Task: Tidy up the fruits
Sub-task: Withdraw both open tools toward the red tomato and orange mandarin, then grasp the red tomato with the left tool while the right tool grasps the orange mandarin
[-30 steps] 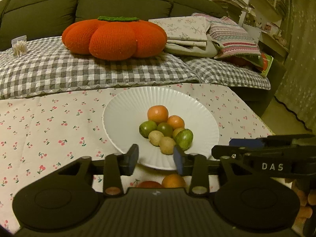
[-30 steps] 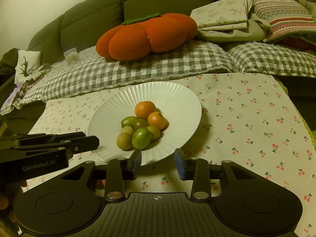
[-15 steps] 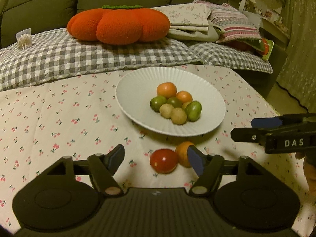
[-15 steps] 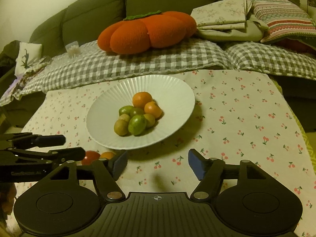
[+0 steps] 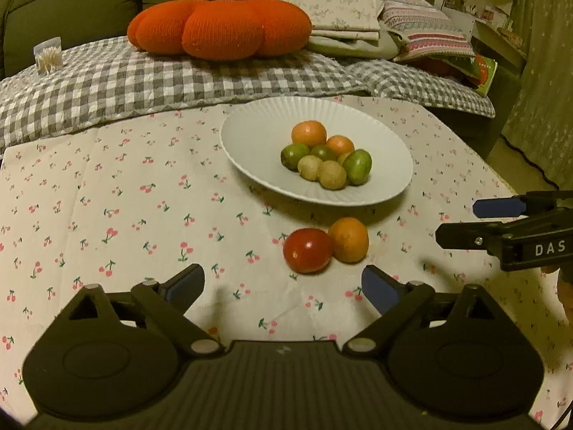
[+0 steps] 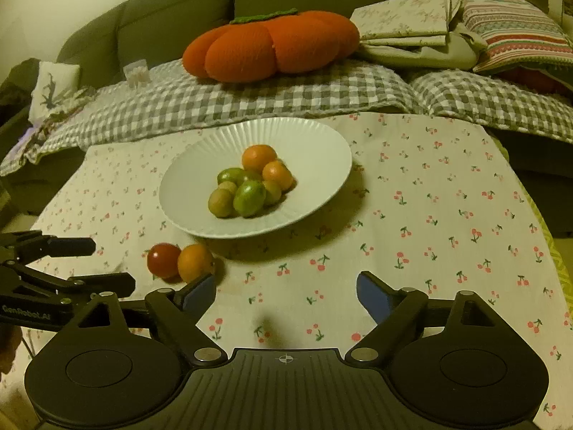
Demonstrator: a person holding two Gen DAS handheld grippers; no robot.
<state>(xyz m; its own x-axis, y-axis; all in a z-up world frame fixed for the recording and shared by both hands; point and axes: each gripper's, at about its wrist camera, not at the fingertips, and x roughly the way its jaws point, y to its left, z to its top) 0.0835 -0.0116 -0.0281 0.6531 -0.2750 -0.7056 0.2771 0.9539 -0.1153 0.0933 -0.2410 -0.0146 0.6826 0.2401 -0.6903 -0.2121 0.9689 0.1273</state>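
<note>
A white ridged plate [image 5: 258, 143] [image 6: 322, 143] on the cherry-print tablecloth holds several small orange, green and tan fruits [image 5: 326, 157] [image 6: 250, 182]. A red tomato [image 5: 307, 250] [image 6: 163, 260] and an orange fruit [image 5: 348, 239] [image 6: 195, 262] lie touching on the cloth just in front of the plate. My left gripper [image 5: 283, 286] is open and empty, just short of these two fruits. My right gripper [image 6: 286, 292] is open and empty, to their right. Each gripper shows at the edge of the other's view.
Behind the table is a sofa with a checked blanket [image 5: 143, 82], a big orange pumpkin cushion [image 5: 218, 25] [image 6: 268, 46] and folded linens [image 5: 358, 25]. A toothpick holder [image 5: 48, 55] sits on the blanket. The table edge drops off at the right [image 6: 551, 251].
Both grippers have pulled back from the plate and opened wide. The tomato and orange fruit, earlier mostly hidden behind the left gripper's fingers, now lie in plain view.
</note>
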